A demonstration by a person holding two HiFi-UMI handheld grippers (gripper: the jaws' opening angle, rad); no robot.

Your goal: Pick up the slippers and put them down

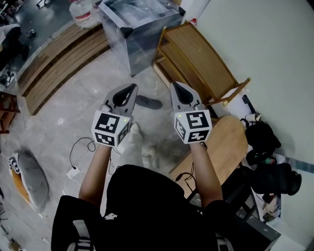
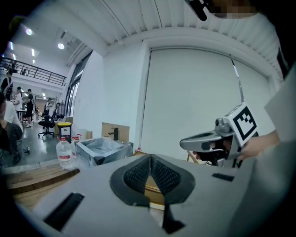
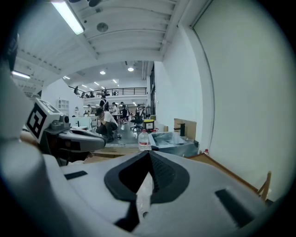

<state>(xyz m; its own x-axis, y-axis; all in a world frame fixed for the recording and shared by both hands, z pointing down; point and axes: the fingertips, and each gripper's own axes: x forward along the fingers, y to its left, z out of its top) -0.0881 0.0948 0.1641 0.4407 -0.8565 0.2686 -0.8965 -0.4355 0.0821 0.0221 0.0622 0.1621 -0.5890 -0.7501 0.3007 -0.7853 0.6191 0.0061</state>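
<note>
One dark slipper (image 1: 148,102) lies flat on the pale stone floor, seen in the head view in the gap between my two grippers and far below them. My left gripper (image 1: 128,88) is held up in the air, shut, with nothing between its pads (image 2: 150,157). My right gripper (image 1: 178,86) is level with it on the right, also shut and empty (image 3: 149,155). Each gripper shows in the other's view: the right gripper (image 2: 208,139) and the left gripper (image 3: 78,139). I see no second slipper.
A wooden rack (image 1: 198,61) stands against the white wall at right, with a grey metal tub (image 1: 142,27) and a water bottle (image 1: 82,12) beyond it. Wooden planks (image 1: 59,66) lie left. A round wooden board (image 1: 229,142), black bags (image 1: 265,139) and a grey cushion (image 1: 30,174) are nearby.
</note>
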